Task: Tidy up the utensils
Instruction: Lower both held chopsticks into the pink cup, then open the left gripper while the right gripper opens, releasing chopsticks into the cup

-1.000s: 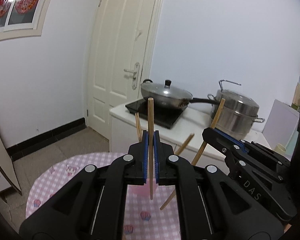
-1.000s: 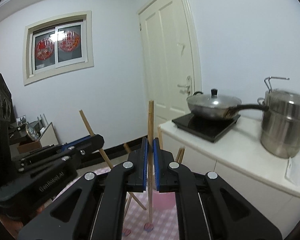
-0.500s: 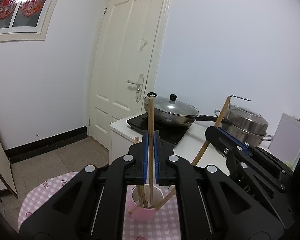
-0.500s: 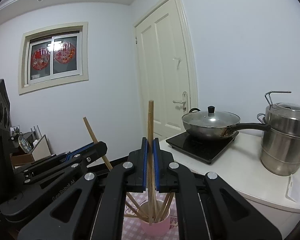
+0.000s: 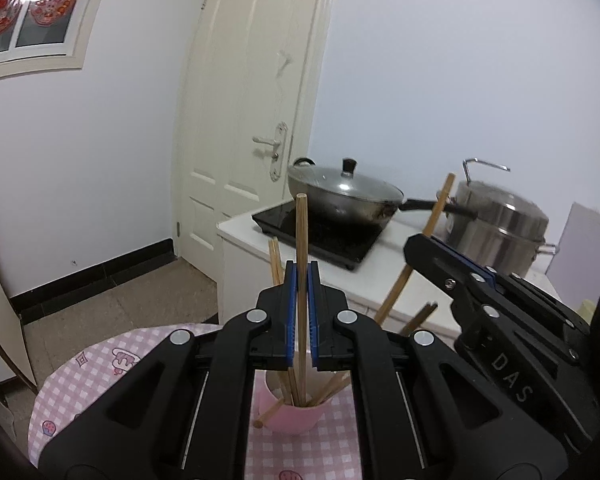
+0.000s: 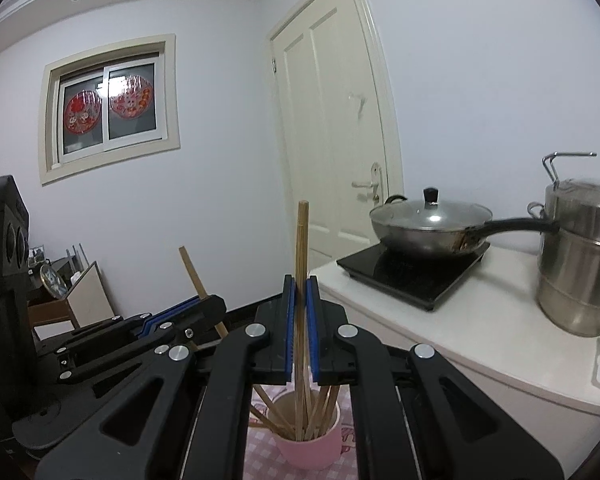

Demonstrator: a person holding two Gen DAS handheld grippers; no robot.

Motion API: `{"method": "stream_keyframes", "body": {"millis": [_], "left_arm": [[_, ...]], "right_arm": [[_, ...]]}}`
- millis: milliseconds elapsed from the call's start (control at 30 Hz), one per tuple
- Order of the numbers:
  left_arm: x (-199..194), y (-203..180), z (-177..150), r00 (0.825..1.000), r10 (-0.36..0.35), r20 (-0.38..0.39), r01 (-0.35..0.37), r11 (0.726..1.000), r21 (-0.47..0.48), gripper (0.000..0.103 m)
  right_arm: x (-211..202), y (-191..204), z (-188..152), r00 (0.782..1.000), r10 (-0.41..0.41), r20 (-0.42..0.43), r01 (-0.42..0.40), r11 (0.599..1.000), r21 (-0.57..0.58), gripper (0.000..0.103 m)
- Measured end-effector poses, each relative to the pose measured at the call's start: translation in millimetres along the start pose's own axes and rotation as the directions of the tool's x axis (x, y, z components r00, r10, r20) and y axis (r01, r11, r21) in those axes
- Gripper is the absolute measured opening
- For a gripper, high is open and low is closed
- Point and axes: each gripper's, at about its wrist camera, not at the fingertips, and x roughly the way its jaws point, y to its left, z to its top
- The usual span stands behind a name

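Observation:
A pink cup point(image 5: 296, 416) point(image 6: 308, 446) holding several wooden chopsticks stands on the pink checked tablecloth point(image 5: 80, 384). My left gripper point(image 5: 302, 276) is shut on one upright chopstick point(image 5: 301, 232), whose lower end reaches down into the cup. My right gripper point(image 6: 300, 286) is shut on another upright chopstick point(image 6: 301, 240), and its tip also sits inside the cup. Each view shows the other gripper from the side: the right gripper point(image 5: 428, 246) grips a slanted stick, and the left gripper point(image 6: 208, 306) does too.
A lidded wok point(image 5: 344, 194) point(image 6: 430, 222) rests on a black induction hob point(image 6: 412, 274) atop a white counter point(image 6: 480, 332) just behind the table. A steel steamer pot point(image 6: 580, 256) stands to its right. A cream door point(image 5: 252, 120) and tiled floor lie beyond.
Both grippers have moved in and slightly down over the cup. The cup now shows fully below the jaws, and both held chopsticks' lower ends have gone into it.

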Motion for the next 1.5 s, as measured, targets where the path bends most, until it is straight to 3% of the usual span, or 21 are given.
{"method": "stream_keyframes", "body": {"millis": [333,733,767,800,833,867,1200,1333,1500], "left_arm": [[-2,-3,-10,1.0,0.001,0.0,-0.001,0.997,0.071,0.006],[-3,1,-8,0.999,0.002,-0.037,0.001,0.998,0.068,0.007],[-3,2,-8,0.999,0.0,-0.039,0.002,0.998,0.066,0.009],[-3,3,-8,0.999,-0.003,-0.046,0.006,0.998,0.063,0.022],[-3,4,-8,0.998,-0.011,-0.054,0.014,0.998,0.056,0.048],[-4,5,-8,0.999,-0.013,-0.047,0.015,0.999,0.046,0.06],[-13,9,-8,0.999,-0.006,-0.043,0.008,0.999,0.045,0.061],[-19,16,-8,0.999,-0.004,-0.05,0.005,1.0,0.031,0.061],[-32,26,-11,0.998,0.019,-0.057,-0.018,0.999,0.028,0.061]], "right_arm": [[8,1,-21,0.995,0.042,-0.085,-0.043,0.999,-0.004,0.004],[18,0,-46,0.983,0.045,-0.175,-0.043,0.999,0.015,0.006],[18,0,-46,0.982,0.054,-0.179,-0.05,0.998,0.026,0.006],[19,-1,-47,0.981,0.06,-0.186,-0.054,0.998,0.037,0.006],[19,-2,-48,0.979,0.064,-0.191,-0.057,0.997,0.044,0.007],[19,-2,-48,0.978,0.067,-0.197,-0.059,0.997,0.049,0.007],[15,3,-50,0.972,0.083,-0.219,-0.068,0.995,0.072,0.009],[11,7,-50,0.972,0.08,-0.221,-0.066,0.995,0.069,0.024],[2,15,-48,0.973,0.082,-0.215,-0.07,0.996,0.063,0.026]]}}
